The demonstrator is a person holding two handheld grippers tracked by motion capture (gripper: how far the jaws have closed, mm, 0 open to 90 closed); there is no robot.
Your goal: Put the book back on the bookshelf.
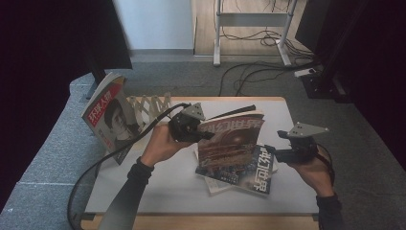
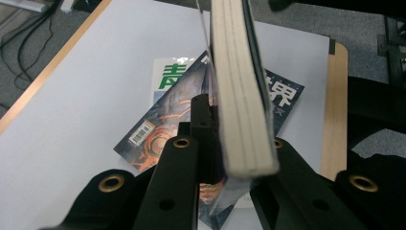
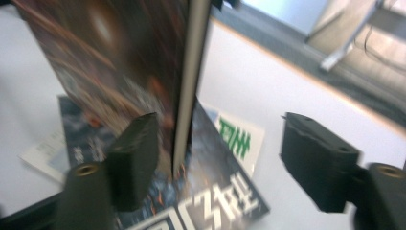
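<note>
Left gripper [image 1: 210, 135], clamped on the left edge of a thick paperback magazine with a dark reddish-brown cover [image 1: 229, 139], holds it upright above the middle of the table; in the left gripper view the black jaws pinch the cream page block [image 2: 242, 103] from both sides. Right gripper [image 1: 269, 150], at the right of the white-topped table with a pale wooden rim [image 1: 158, 187], stands with its jaws wide apart; in the right gripper view the magazine's edge [image 3: 189, 81] rises between the two black fingers [image 3: 131, 158] without being pressed, so this hand appears to have let go.

Beneath the lifted magazine lies a flat magazine with a dark blue cover and white characters [image 1: 256, 172], resting on a white magazine with green lettering [image 2: 168, 76]; both form a small pile on the near right of the table. At the far left, a red-and-white magazine bearing a portrait [image 1: 109, 115] leans upright against a white expanding lattice rack [image 1: 151, 106].

Progress, as judged: one magazine already stands at the rack; a second is lifted and carried by the left hand alone. Still to do: bring it left to the rack, stand it there, then deal with the two magazines left in the pile.
</note>
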